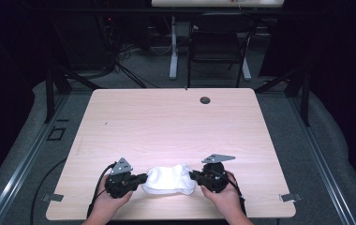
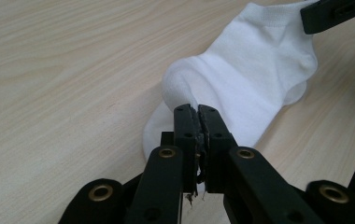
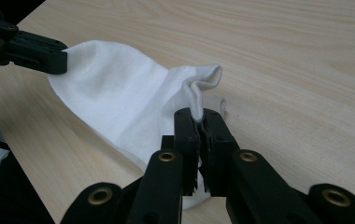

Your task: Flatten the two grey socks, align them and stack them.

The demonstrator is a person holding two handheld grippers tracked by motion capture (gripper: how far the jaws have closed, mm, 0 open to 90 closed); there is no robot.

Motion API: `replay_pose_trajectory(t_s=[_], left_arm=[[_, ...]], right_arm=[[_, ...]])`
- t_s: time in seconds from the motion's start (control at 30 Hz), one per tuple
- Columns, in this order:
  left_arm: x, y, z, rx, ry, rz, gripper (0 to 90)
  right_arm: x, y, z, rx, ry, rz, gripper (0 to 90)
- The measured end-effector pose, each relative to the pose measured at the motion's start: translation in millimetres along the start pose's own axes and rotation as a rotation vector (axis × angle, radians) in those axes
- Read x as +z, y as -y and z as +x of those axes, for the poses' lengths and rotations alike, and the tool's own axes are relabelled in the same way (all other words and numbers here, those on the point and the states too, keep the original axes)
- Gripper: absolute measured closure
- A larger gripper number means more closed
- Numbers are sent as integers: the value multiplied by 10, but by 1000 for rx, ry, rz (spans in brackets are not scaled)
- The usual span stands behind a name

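Observation:
A white ankle sock [image 1: 169, 178] lies near the table's front edge, stretched between both grippers. My left gripper [image 1: 143, 178] is shut on the sock's left end; in the left gripper view its jaws [image 2: 197, 112] pinch a fold of the sock [image 2: 250, 74]. On the other side, my right gripper [image 1: 192, 176] is shut on the right end, and in the right gripper view its tips [image 3: 199, 116] clamp a bunched edge of the sock [image 3: 119, 98]. Each gripper view also shows the other gripper's jaw tip on the sock's far end.
The light wooden table [image 1: 166, 122] has a dark cable hole [image 1: 205, 100] near its far edge. A black chair [image 1: 216, 44] and a white desk leg [image 1: 173, 47] stand beyond the table. Metal rails run along both sides of the floor.

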State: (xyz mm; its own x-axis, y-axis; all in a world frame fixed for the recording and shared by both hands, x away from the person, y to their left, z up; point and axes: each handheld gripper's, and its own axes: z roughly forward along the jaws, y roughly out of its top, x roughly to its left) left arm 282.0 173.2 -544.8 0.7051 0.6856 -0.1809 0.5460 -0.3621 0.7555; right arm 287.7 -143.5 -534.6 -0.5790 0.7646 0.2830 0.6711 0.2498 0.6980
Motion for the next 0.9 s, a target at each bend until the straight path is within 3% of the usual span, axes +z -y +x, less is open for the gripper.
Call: replay_pose_trajectory(t_s=[0.9], left_arm=[[123,125,6,-5,-4,44,873]], right_arm=[[116,99,-81,19,15,24,863]])
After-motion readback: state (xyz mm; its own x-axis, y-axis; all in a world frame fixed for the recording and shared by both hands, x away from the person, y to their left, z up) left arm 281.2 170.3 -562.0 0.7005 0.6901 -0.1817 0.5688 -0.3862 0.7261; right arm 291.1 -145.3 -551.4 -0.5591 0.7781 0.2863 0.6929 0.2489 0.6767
